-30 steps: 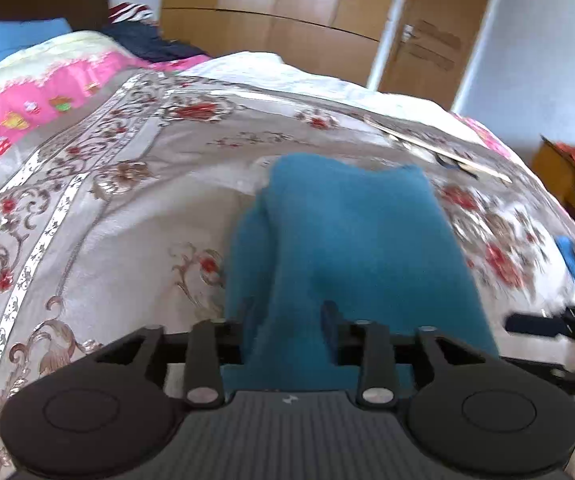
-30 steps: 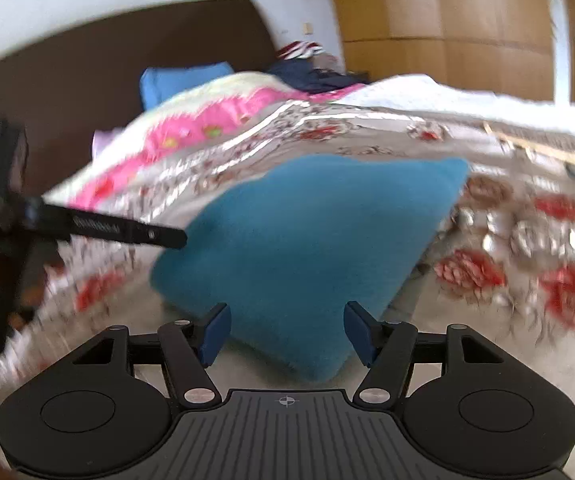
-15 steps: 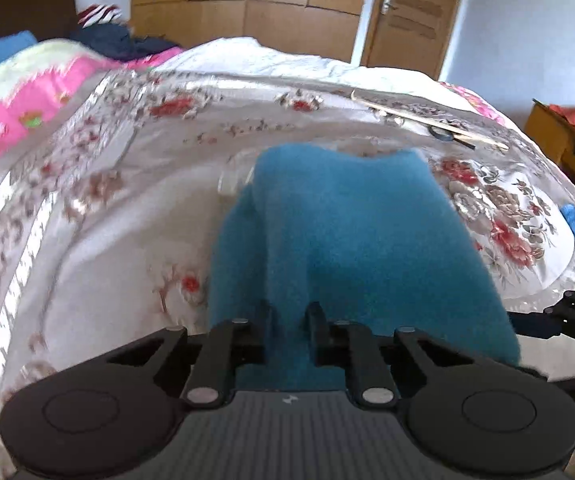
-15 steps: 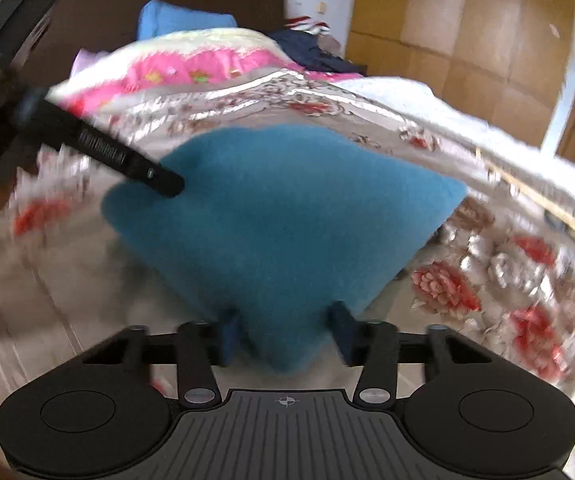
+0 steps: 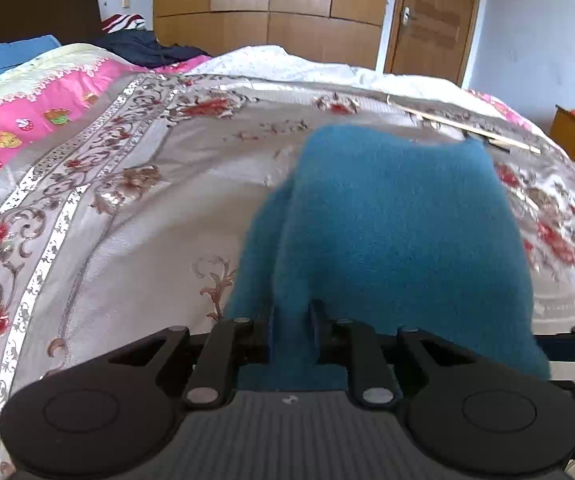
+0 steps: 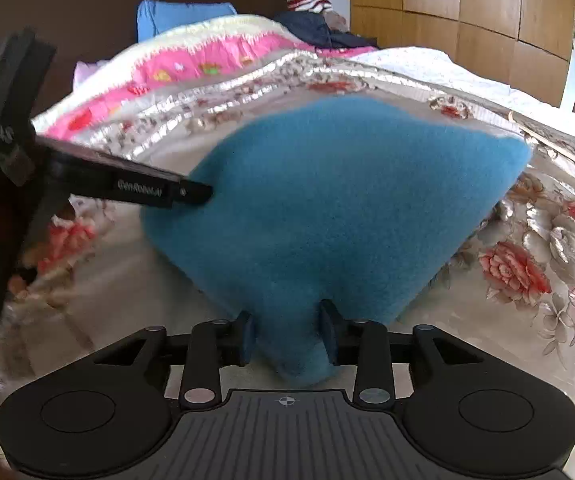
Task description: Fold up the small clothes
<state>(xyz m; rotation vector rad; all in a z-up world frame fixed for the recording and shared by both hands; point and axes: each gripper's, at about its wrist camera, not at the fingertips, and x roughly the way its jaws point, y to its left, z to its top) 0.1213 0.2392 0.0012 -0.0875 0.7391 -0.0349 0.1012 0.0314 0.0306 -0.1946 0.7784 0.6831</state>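
Observation:
A teal fleece garment (image 5: 399, 232) lies on the floral bedspread (image 5: 135, 216), its near edge lifted. My left gripper (image 5: 292, 334) is shut on the garment's near left corner, cloth bunched between the fingers. In the right wrist view the same garment (image 6: 339, 200) spreads like a fan. My right gripper (image 6: 287, 334) is shut on its near right corner, the fabric pinched between both fingers. The left gripper's finger (image 6: 155, 190) shows there, touching the garment's left edge. The garment's far edge rests on the bed.
A pink quilt (image 5: 35, 104) and a blue pillow (image 6: 179, 16) lie toward the headboard. Dark clothes (image 5: 147, 46) are piled at the back. A thin wooden stick (image 5: 467, 128) lies beyond the garment. Wardrobe doors (image 5: 287, 12) stand behind the bed.
Both grippers closed on the garment's near corners; the right one was open a second ago. The near edge has lifted off the bed.

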